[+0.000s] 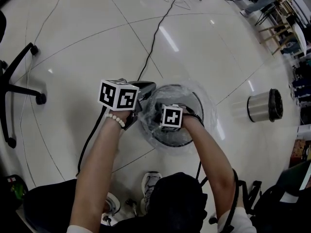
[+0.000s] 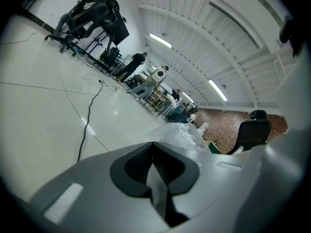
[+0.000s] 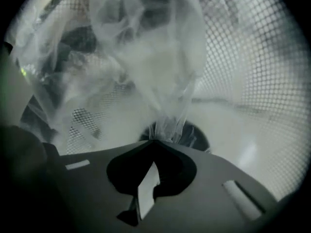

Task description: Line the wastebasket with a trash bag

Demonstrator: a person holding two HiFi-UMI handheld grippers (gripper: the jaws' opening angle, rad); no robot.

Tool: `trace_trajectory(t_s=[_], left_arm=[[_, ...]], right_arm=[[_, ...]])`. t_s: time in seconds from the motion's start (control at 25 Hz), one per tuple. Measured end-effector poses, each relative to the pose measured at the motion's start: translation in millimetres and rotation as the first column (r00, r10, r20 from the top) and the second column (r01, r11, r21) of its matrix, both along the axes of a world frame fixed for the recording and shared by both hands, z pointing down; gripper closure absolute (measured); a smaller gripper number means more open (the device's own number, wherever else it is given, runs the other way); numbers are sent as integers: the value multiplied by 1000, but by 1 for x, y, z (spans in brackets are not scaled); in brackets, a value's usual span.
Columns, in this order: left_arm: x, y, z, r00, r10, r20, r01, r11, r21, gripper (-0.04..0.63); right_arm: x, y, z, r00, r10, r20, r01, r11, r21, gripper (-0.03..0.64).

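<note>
The mesh wastebasket (image 1: 198,102) stands on the floor between my arms, with a clear trash bag (image 1: 147,126) draped loosely in and around it. My left gripper (image 1: 142,102) sits at the basket's left rim. Its jaws are shut, and crumpled bag film (image 2: 183,134) bunches right at its tips (image 2: 154,142). My right gripper (image 1: 170,121) points down inside the basket, under its marker cube. It is shut on a gathered strand of the bag (image 3: 171,118) that runs taut from its tips (image 3: 156,141), with the mesh wall (image 3: 252,67) all around.
A second cylindrical bin (image 1: 265,106) lies on its side to the right. An office chair base (image 1: 17,84) stands at the left. A black cable (image 1: 156,33) runs across the white floor towards the basket. Racks and furniture crowd the far right corner (image 1: 282,13).
</note>
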State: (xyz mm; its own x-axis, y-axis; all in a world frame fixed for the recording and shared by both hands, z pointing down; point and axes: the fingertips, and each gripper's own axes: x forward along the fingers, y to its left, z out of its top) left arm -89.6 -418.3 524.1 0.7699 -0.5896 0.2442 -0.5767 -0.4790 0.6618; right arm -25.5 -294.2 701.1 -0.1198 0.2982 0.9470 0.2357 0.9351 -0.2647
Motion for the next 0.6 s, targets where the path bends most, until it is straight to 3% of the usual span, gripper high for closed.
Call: trace_trajectory(t_s=[0.32, 0.6], left_arm=[[-5, 5, 35, 993, 47, 104, -41, 998, -57, 583], [1, 9, 55, 992, 62, 108, -52, 994, -93, 583]], right_arm=[[-14, -2, 30, 995, -80, 64, 78, 996, 37, 617], [-7, -7, 57, 992, -126, 31, 125, 991, 37, 617]])
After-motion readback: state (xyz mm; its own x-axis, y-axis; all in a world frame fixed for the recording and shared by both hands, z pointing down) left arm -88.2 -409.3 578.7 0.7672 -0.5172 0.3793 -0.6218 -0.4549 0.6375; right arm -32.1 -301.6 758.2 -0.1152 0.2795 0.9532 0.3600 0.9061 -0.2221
